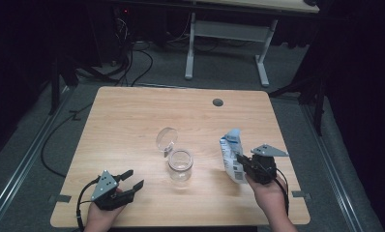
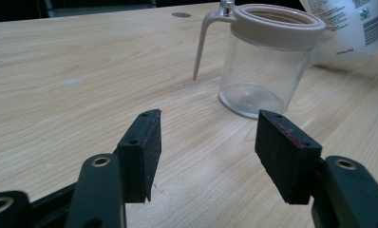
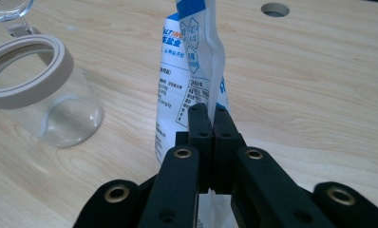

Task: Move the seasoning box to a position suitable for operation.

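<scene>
A clear glass jar [image 1: 180,166] [image 2: 264,57] [image 3: 40,90] with a beige rim stands mid-table, its hinged lid [image 1: 167,139] swung open behind it. My right gripper [image 1: 242,163] [image 3: 208,110] is shut on a white and blue packet [image 1: 231,157] [image 3: 189,71] and holds it upright just right of the jar. The packet's printed corner [image 2: 353,23] shows behind the jar in the left gripper view. My left gripper [image 1: 132,179] [image 2: 208,142] stands open near the table's front left, pointing at the jar, with nothing between its pads.
The wooden table [image 1: 132,121] has a round cable hole [image 1: 217,102] [image 3: 275,9] near its far edge. Beyond the table stand a white desk frame [image 1: 229,43] and cables on the grey floor.
</scene>
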